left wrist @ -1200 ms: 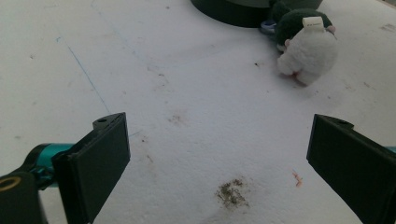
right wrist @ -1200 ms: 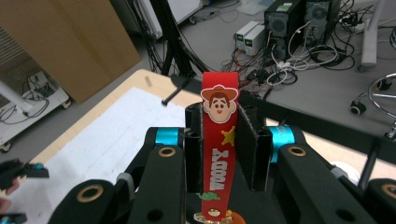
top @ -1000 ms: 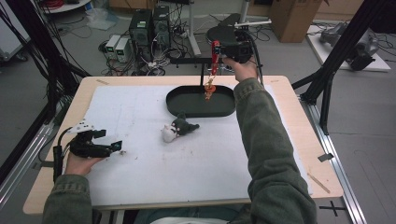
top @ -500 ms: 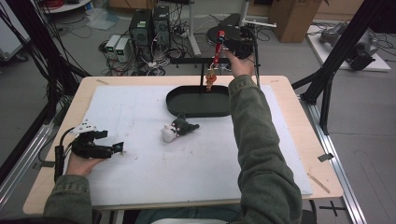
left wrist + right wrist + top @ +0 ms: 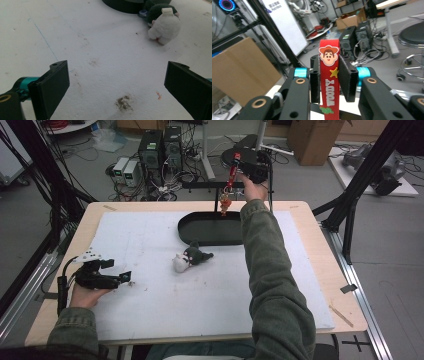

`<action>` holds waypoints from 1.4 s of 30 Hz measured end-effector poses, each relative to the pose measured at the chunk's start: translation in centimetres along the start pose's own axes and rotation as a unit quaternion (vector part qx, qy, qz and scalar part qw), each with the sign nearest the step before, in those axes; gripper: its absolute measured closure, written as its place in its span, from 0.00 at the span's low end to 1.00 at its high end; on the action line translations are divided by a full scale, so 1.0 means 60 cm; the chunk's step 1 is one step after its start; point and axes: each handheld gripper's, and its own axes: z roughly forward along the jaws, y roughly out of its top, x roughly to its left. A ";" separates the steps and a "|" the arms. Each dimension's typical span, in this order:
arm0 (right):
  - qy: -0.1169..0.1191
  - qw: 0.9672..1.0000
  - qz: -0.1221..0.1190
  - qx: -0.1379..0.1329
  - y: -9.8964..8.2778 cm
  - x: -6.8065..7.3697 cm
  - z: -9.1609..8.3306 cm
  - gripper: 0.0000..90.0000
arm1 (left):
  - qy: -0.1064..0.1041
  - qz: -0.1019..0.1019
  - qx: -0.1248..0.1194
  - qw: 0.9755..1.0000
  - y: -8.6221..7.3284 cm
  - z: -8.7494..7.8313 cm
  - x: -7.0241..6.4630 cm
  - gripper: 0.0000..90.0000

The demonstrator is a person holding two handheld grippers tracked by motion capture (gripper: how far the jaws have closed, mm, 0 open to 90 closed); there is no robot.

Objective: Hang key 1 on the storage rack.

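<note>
Two tongs are in use. Near the front left corner of the surface (image 5: 150, 330), the left tongs (image 5: 125, 279) rest with jaws wide apart and nothing between them. Mid-surface lies a plush toy (image 5: 190, 258). At the far edge, the right tongs (image 5: 235, 164) hang above the black tray (image 5: 187, 232), their jaws just opening, though the red strap (image 5: 329, 75) is between the pads, apparently held. To finish well, lower until the charm (image 5: 224, 204) reaches the tray, then release fully. The strap's long axis runs vertical, charm end pointing down.
</note>
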 end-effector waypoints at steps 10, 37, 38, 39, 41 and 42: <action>0.040 0.999 -0.017 0.023 0.001 0.020 -0.031 0.00 | 0.002 0.004 0.002 1.000 0.000 -0.001 -0.003 0.07; 0.060 0.977 -0.166 0.122 -0.073 0.078 -0.134 0.01 | 0.000 0.010 0.006 1.000 0.001 -0.003 -0.008 0.07; 0.060 0.977 -0.166 0.122 -0.073 0.078 -0.134 0.01 | 0.000 0.010 0.006 1.000 0.000 -0.002 -0.009 0.07; 0.064 0.976 -0.165 0.123 -0.078 0.078 -0.137 0.01 | 0.000 0.012 0.010 1.000 0.000 -0.002 -0.009 0.07; 0.068 0.977 -0.163 0.123 -0.092 0.077 -0.149 0.01 | 0.000 0.012 0.012 1.000 0.000 -0.001 -0.009 0.07; 0.068 0.977 -0.163 0.123 -0.092 0.077 -0.149 0.01 | 0.000 0.012 0.011 1.000 0.000 -0.001 -0.009 0.07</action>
